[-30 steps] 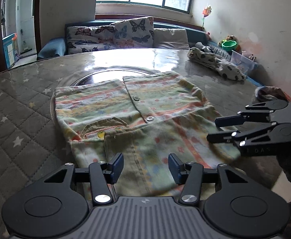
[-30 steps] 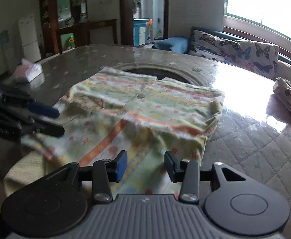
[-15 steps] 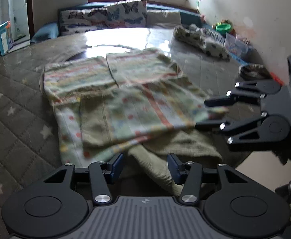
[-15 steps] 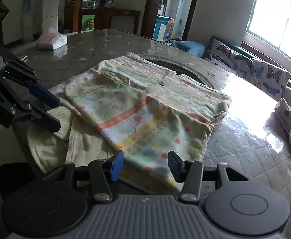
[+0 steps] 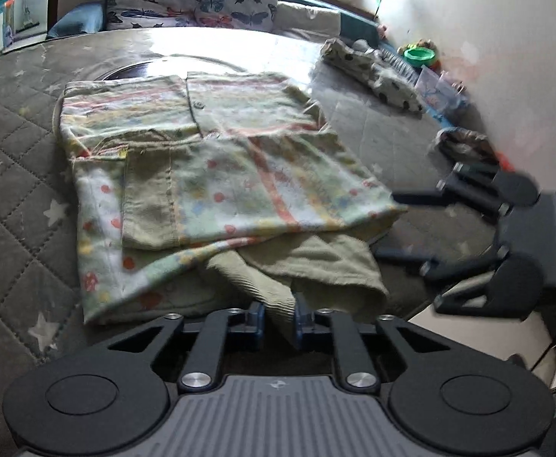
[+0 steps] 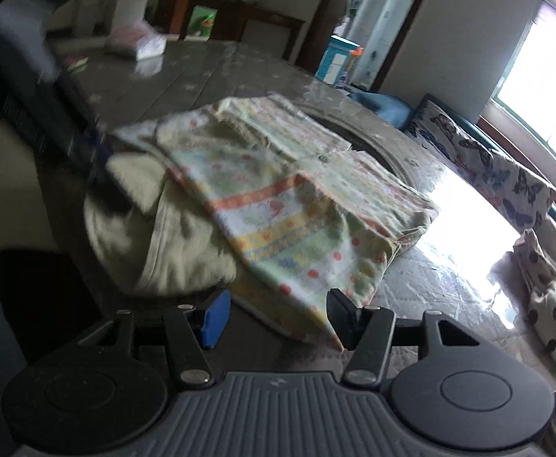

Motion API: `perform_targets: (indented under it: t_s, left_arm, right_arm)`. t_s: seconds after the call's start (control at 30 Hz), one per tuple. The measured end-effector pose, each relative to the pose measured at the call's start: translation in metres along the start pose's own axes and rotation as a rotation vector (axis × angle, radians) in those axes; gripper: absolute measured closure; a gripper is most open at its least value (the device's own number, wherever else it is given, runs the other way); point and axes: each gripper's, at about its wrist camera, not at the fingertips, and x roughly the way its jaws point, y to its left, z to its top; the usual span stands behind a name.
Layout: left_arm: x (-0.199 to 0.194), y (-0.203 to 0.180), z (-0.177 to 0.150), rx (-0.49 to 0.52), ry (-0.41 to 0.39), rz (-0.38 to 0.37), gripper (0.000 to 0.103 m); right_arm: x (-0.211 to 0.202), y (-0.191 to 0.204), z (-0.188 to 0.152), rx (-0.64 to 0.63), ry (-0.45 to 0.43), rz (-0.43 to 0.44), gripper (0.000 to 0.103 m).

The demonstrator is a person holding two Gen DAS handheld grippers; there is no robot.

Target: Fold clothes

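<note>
A pale green patterned garment (image 5: 217,160) lies partly folded on the quilted table (image 5: 15,175), its plain olive lower part (image 5: 316,262) hanging over the near edge. My left gripper (image 5: 279,320) is shut on a ribbed fold of that olive part. My right gripper (image 6: 274,318) is open, its fingers at the garment's near hem (image 6: 300,304) without holding it. The right gripper also shows in the left wrist view (image 5: 426,224), open at the garment's right edge. The left gripper shows blurred in the right wrist view (image 6: 99,160).
A spotted cloth (image 5: 373,72) lies at the table's far right. Butterfly cushions (image 5: 194,3) line a bench behind the table. A tissue pack (image 6: 140,43) sits at the far end. A green bowl (image 5: 418,53) and boxes stand by the wall.
My left gripper has closed on the olive fold at the near edge. My right gripper has moved in to the garment's hem and stays open.
</note>
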Motion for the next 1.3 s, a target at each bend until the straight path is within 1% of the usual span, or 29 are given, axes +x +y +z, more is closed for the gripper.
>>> perform_targets:
  t_s: [0.17,0.43,0.53,0.6,0.63,0.67,0.7,0.73,0.8,0.83,0.87,0.9,0.97,1.03,1.1,1.2,1.3]
  left_arm:
    - [-0.007,0.003,0.016,-0.018,-0.033,-0.036,0.091]
    - [-0.013,0.017,0.047,-0.080,-0.076,-0.109,0.091]
    - [-0.011,0.019,0.056,-0.089,-0.084,-0.126,0.091]
    - [-0.011,0.020,0.057,-0.082,-0.083,-0.134,0.091]
    - [-0.011,0.020,0.056,-0.073,-0.081,-0.136,0.091]
    - [-0.011,0.020,0.054,-0.059,-0.079,-0.134,0.091]
    - [-0.013,0.019,0.051,-0.043,-0.077,-0.131,0.089]
    - [-0.014,0.019,0.047,-0.027,-0.074,-0.128,0.089]
    - [-0.019,0.021,0.038,0.002,-0.074,-0.124,0.086]
    - [-0.022,0.022,0.033,0.013,-0.075,-0.118,0.085]
    - [-0.025,0.023,0.027,0.026,-0.079,-0.108,0.080]
    - [-0.029,0.024,0.023,0.038,-0.084,-0.090,0.070]
    - [-0.037,0.024,0.013,0.075,-0.109,-0.049,0.059]
    - [-0.044,0.024,0.005,0.124,-0.141,-0.006,0.055]
    - [-0.048,0.023,-0.001,0.177,-0.170,0.049,0.046]
    - [-0.045,0.018,-0.010,0.269,-0.196,0.126,0.036]
    - [-0.035,0.014,-0.017,0.358,-0.212,0.184,0.032]
  right_arm:
    - [0.001,0.008,-0.004,-0.059,-0.019,-0.002,0.045]
    - [0.013,0.011,0.001,-0.049,-0.087,0.019,0.044]
    - [0.019,0.014,0.003,-0.053,-0.117,0.011,0.044]
    - [0.022,0.014,0.006,-0.036,-0.134,0.017,0.049]
    - [0.023,0.013,0.008,-0.023,-0.141,0.023,0.056]
    - [0.025,0.013,0.009,-0.007,-0.146,0.030,0.067]
    - [0.027,0.010,0.012,0.021,-0.144,0.048,0.075]
    - [0.029,0.007,0.015,0.050,-0.141,0.066,0.086]
    - [0.031,-0.001,0.018,0.106,-0.139,0.098,0.087]
    - [0.031,-0.004,0.020,0.125,-0.141,0.109,0.087]
    - [0.030,-0.008,0.021,0.145,-0.143,0.121,0.087]
    - [0.030,-0.012,0.022,0.165,-0.145,0.133,0.087]
    - [0.029,-0.018,0.025,0.198,-0.142,0.147,0.087]
    - [0.029,-0.024,0.027,0.226,-0.141,0.159,0.087]
    - [0.030,-0.029,0.029,0.254,-0.139,0.173,0.087]
    - [0.029,-0.032,0.034,0.276,-0.142,0.180,0.087]
    - [0.030,-0.038,0.038,0.292,-0.140,0.178,0.087]
